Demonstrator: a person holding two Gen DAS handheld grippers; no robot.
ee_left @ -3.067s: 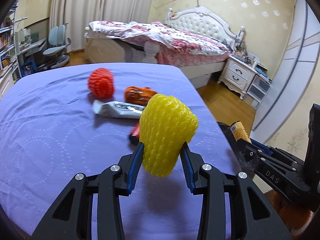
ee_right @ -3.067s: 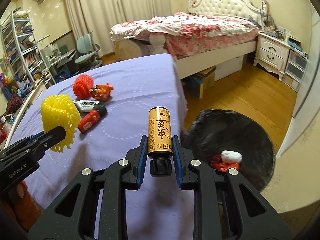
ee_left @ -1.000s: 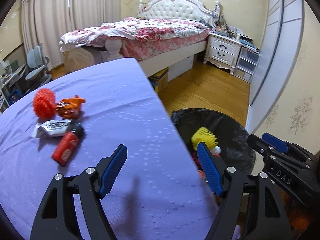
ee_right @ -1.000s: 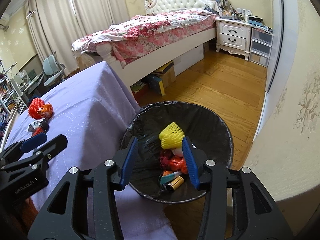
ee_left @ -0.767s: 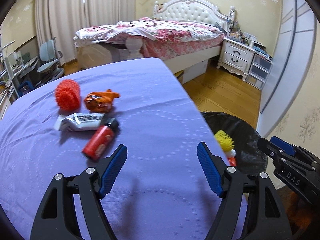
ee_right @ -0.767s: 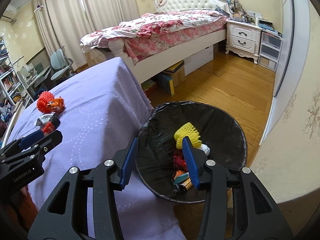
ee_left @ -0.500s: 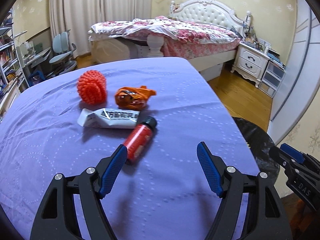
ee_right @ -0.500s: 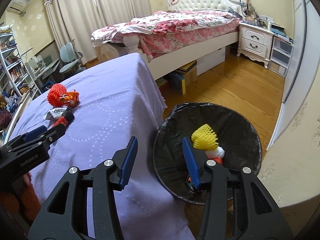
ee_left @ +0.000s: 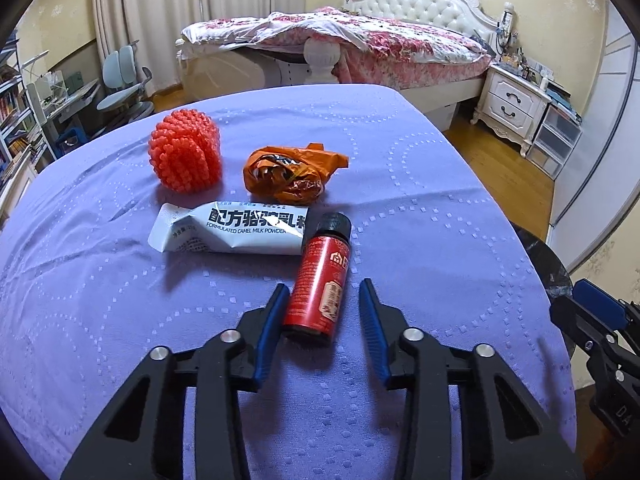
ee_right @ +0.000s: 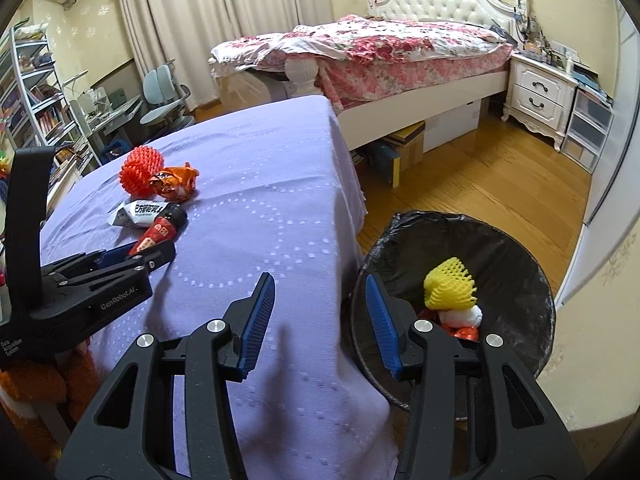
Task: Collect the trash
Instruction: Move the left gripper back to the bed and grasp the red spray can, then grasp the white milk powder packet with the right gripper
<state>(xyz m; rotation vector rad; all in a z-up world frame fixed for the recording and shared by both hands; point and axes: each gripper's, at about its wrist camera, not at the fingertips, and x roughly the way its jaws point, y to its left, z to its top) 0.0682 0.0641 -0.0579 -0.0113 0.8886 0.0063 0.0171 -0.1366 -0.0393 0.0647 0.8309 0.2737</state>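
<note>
Left wrist view: my left tool point(ee_left: 322, 300) has just been closing around the red bottle point(ee_left: 320, 280), lying at frame centre on the purple table point(ee_left: 420, 220); its pads are not yet pressing.

Right wrist view: my right tool point(ee_right: 320, 312) is released and empty at lower centre, the black bin point(ee_right: 500, 248) at lower right.

The left gripper point(ee_right: 154, 250) hides the red bottle's point(ee_right: 160, 234) base.

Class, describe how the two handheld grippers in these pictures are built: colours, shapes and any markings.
Both the left gripper and the right gripper are black plastic frames with silver bolts and ribbed blue finger pads. White lettering marks their sides. No cables show.
</note>
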